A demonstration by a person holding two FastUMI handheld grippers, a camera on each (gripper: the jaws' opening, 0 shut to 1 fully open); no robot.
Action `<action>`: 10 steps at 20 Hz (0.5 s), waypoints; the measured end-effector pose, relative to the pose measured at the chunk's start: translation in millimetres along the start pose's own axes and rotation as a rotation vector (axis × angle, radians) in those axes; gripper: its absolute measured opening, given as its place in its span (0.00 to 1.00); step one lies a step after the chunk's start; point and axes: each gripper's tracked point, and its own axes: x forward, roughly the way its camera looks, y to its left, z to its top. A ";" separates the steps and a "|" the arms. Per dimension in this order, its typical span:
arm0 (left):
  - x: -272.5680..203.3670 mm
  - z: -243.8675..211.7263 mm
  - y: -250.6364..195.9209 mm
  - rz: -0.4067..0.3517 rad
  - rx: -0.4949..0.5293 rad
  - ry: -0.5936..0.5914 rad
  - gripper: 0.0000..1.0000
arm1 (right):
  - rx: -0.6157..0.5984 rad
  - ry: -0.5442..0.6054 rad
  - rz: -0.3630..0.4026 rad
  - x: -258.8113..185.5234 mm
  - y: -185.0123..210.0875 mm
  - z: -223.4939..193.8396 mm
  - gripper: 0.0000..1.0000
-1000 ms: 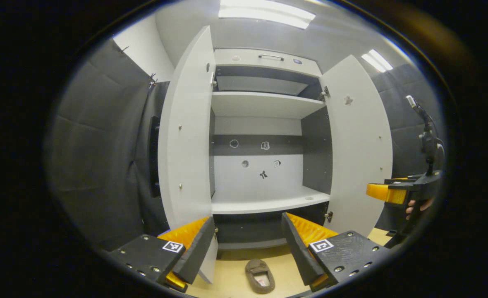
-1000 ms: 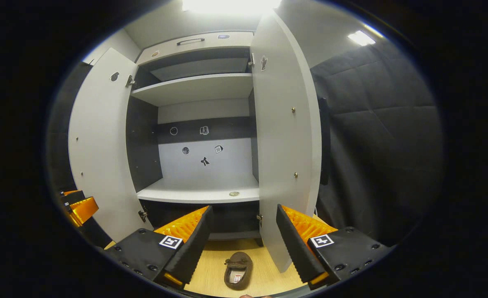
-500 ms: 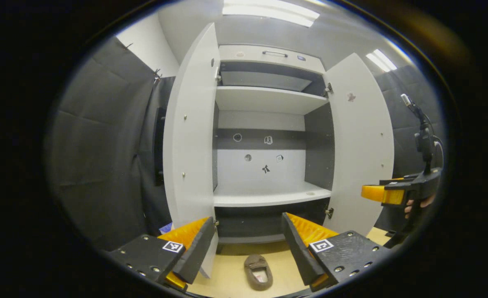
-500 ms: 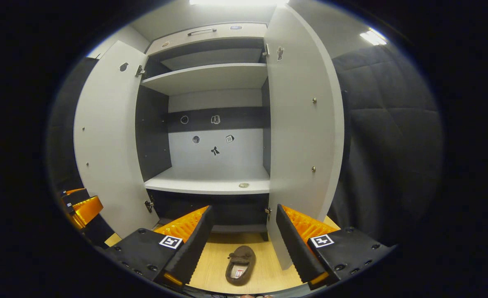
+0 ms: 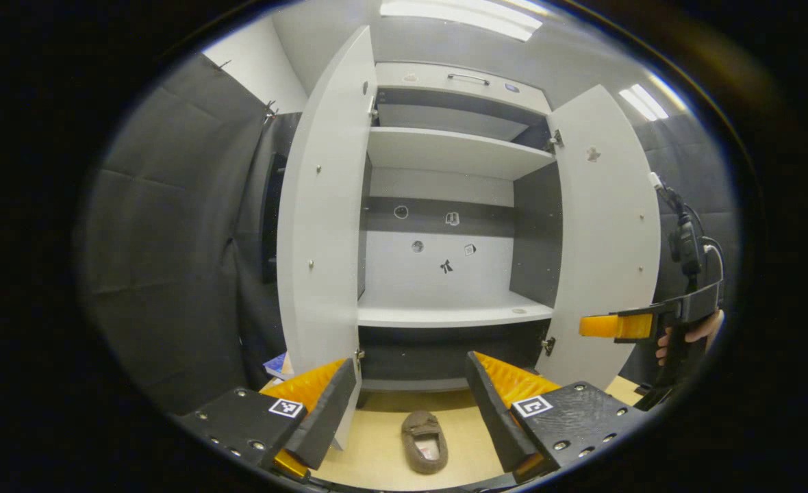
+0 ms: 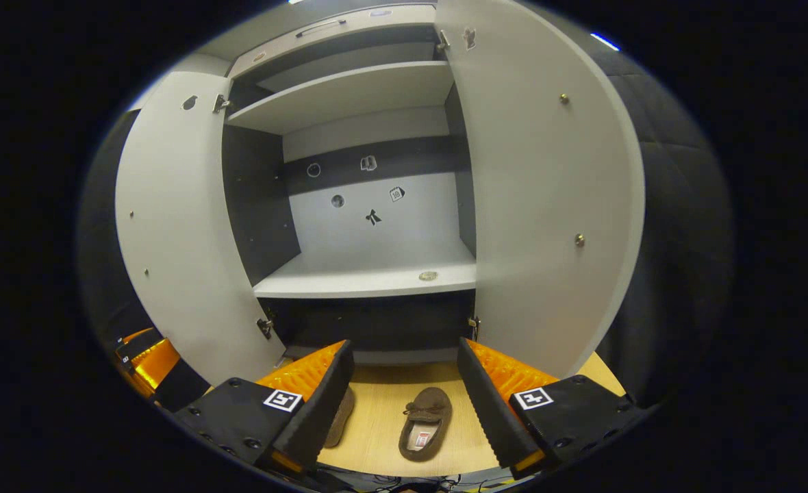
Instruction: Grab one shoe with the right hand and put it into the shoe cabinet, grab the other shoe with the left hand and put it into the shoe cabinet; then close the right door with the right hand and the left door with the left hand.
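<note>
A brown slipper (image 5: 424, 441) lies on the wooden floor in front of the white shoe cabinet (image 5: 445, 316), whose two doors stand wide open. My left gripper (image 5: 411, 363) is open above that slipper, not touching it. In the right gripper view, one brown slipper (image 6: 426, 431) lies between the fingers of my open right gripper (image 6: 404, 344). A second slipper (image 6: 341, 416) is partly hidden behind the left finger. The cabinet's lower shelf (image 6: 370, 281) is bare apart from a small round fitting.
The left door (image 5: 322, 205) and right door (image 5: 606, 226) flank the opening. A hand holds the right gripper (image 5: 616, 326) beside the right door. The left gripper (image 6: 147, 359) shows low at the left door (image 6: 171, 226). Padded dark walls stand on both sides.
Both grippers have moved toward the cabinet and tipped down. More floor shows in the right gripper view, and the second slipper has come into sight there.
</note>
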 end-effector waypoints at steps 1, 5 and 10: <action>-0.6 -1.6 -0.1 -0.001 0.003 0.006 0.94 | -0.009 0.031 0.007 5.7 2.4 -9.4 0.96; -3.8 -8.1 -0.8 -0.002 0.020 0.027 0.94 | -0.047 0.180 0.045 28.0 14.6 -54.4 0.96; -6.4 -20.2 -0.5 0.000 0.041 0.061 0.94 | -0.076 0.349 0.091 51.0 24.5 -119.4 0.97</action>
